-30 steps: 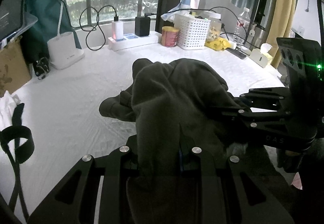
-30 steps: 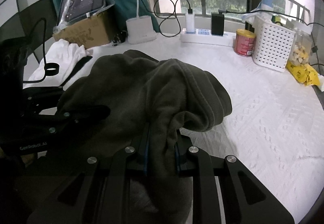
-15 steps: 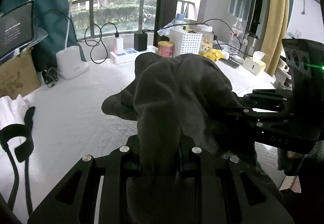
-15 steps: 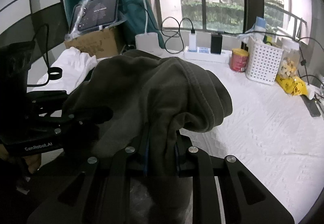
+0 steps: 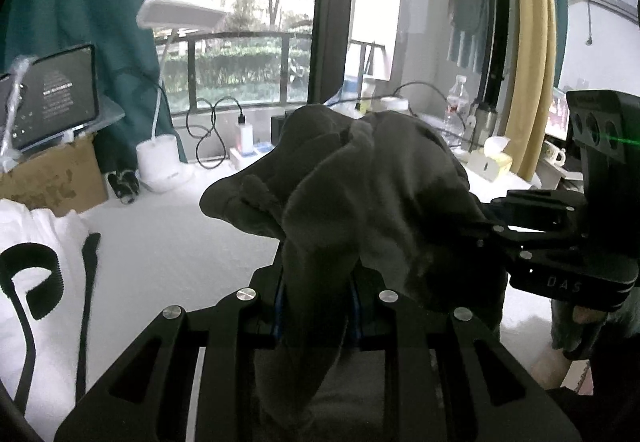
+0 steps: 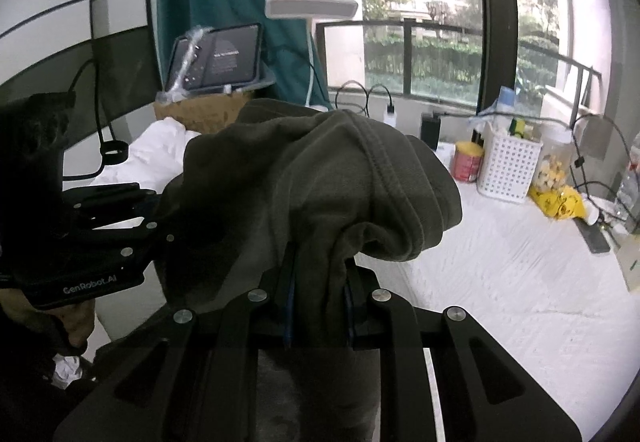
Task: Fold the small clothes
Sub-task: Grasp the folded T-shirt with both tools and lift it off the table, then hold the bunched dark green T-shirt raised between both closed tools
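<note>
Both jaws are nearly closed, each pinching a fold of the same dark grey-green garment point(image 5: 372, 202). On the left gripper point(image 5: 318, 306) the cloth bunches up between the two pads, whose blue edges show on either side of it, and spills back over the black frame. On the right gripper point(image 6: 318, 302) the same thing shows: a thick fold is clamped between the pads, and a stitched hem curls over to the right of the grip.

Between the two grippers the garment hangs in a loose heap, held up off the white bench point(image 6: 520, 282), with the far part of it bulging above the jaws. In the left wrist view the right gripper sits to the right of the cloth, its tips buried in the fabric; in the right wrist view the left gripper sits to the left the same way.

At the back of the bench stand a white desk lamp point(image 5: 160, 158), a white basket point(image 6: 508, 170) and a red tin point(image 6: 466, 162). A cardboard box point(image 5: 52, 178) carries a tablet point(image 5: 56, 94).
</note>
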A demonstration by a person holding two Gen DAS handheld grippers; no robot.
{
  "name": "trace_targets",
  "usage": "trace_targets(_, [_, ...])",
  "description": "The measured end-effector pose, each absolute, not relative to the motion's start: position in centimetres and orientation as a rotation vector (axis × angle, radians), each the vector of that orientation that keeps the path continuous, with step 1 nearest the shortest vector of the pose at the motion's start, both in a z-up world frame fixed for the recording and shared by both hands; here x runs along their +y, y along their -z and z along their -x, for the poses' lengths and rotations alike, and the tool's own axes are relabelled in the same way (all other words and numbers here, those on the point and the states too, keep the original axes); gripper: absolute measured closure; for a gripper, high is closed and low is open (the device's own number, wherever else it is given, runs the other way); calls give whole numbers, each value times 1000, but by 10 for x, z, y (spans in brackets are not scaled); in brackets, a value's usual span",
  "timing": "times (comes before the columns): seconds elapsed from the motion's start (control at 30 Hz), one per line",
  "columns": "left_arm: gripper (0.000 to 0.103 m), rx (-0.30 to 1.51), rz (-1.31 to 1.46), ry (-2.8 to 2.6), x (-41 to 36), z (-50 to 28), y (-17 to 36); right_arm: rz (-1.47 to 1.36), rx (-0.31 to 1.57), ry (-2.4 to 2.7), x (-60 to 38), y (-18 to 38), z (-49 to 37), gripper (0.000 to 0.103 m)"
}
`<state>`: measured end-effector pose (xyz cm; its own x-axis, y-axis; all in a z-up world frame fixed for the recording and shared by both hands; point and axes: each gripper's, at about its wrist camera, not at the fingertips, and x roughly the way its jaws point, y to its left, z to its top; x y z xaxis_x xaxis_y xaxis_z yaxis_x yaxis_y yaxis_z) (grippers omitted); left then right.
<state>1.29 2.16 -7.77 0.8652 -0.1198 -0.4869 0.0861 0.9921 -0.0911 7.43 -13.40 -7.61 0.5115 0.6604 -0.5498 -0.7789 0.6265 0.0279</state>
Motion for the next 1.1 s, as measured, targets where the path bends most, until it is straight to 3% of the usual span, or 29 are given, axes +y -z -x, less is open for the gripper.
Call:
trace_targets(0.03, [88, 507, 63, 108, 21, -11, 76, 236, 546, -875, -135, 74, -71, 84])
trace_targets(1.1, [89, 227, 48, 69, 46, 45, -4, 241, 228, -939, -130, -33, 4, 85])
